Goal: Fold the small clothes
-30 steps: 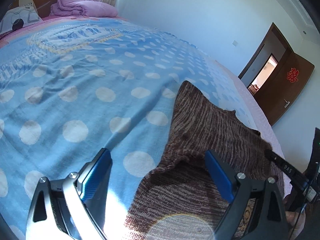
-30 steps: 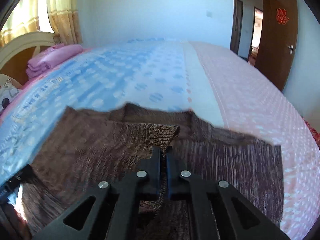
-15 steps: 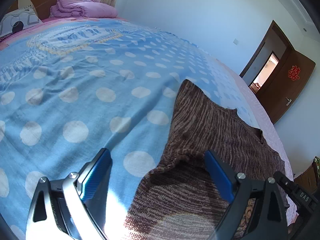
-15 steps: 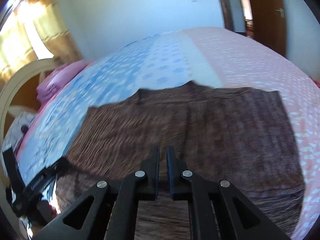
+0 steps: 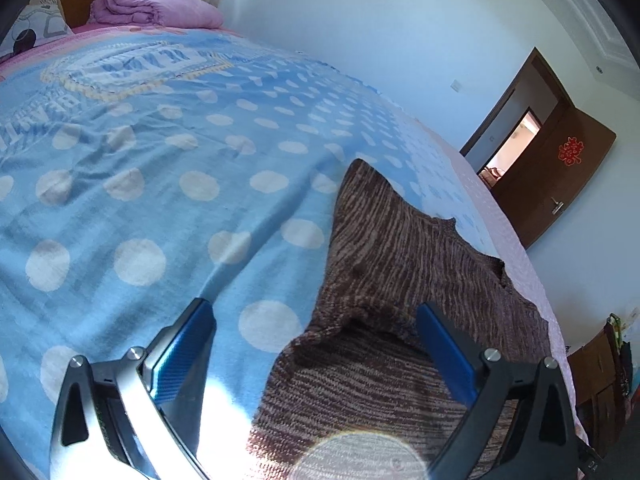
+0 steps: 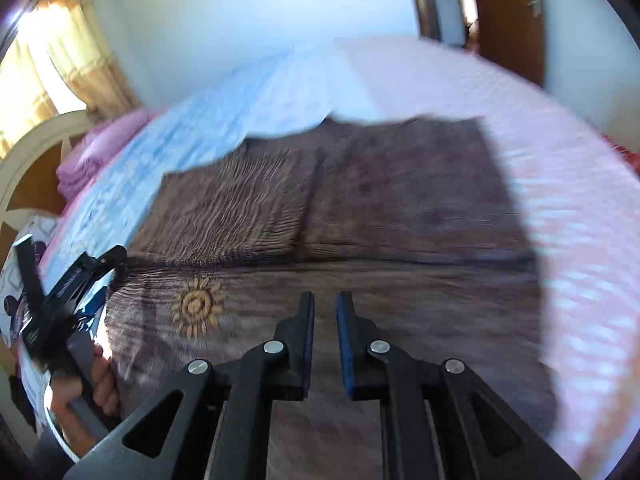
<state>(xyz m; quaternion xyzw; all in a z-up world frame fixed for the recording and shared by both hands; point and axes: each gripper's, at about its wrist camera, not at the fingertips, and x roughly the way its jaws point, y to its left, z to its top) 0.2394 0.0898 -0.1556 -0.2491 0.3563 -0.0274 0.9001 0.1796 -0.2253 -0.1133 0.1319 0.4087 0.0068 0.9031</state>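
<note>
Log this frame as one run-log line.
step: sleeve folded | brown striped knit sweater flat on blue polka-dot bedspread | left gripper open at edge | right gripper slightly open, empty

The bed [image 5: 140, 184] wears a blue dotted cover and a pink sheet [image 6: 560, 184]. A brown sweater [image 6: 360, 240] lies flat on it. A folded pink quilt [image 5: 156, 10] sits by the headboard.

I saw a coarse, ribbed brown knit sweater [image 5: 400, 264] lying on a soft, matt polka-dot cotton bedspread [image 5: 160, 184].
</note>
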